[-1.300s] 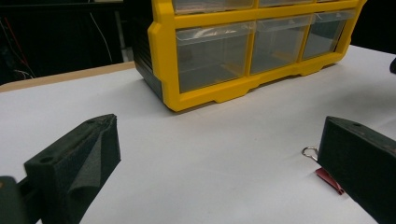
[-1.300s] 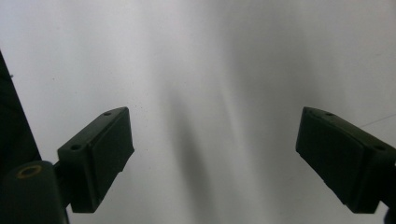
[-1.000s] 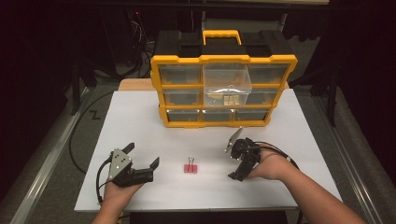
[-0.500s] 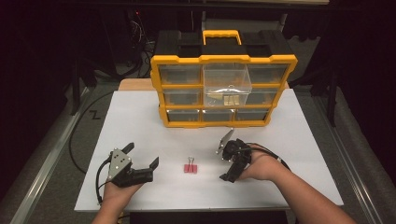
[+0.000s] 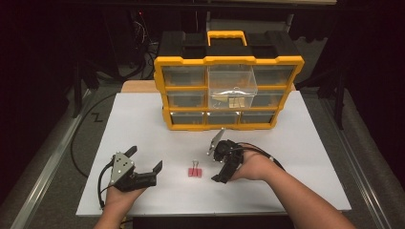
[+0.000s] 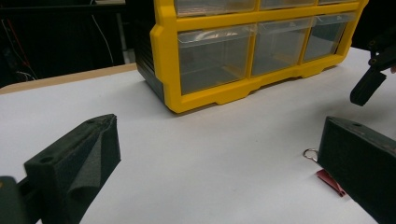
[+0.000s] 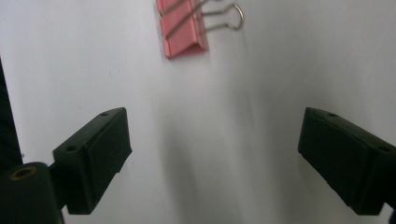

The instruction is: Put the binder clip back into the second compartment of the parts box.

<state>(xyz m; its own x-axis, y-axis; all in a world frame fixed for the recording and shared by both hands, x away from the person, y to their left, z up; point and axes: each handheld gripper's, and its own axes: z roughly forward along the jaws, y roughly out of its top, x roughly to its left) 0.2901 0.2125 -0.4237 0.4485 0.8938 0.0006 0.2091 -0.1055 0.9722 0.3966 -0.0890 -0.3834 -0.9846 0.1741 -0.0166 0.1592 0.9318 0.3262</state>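
Binder clip: the pink binder clip (image 5: 194, 171) lies flat on the white table (image 5: 310, 143), between my two grippers and touching neither.
High view: the yellow drawer organizer (image 5: 228, 93) stands at the far side, its top middle drawer pulled out.
Right gripper view: the clip's wire handles show plainly, ahead of my jaws.
Right gripper (image 5: 218, 161): jaws wide, just closing a little, holding nothing.
Left gripper (image 5: 144, 161): jaws wide apart, holding nothing.
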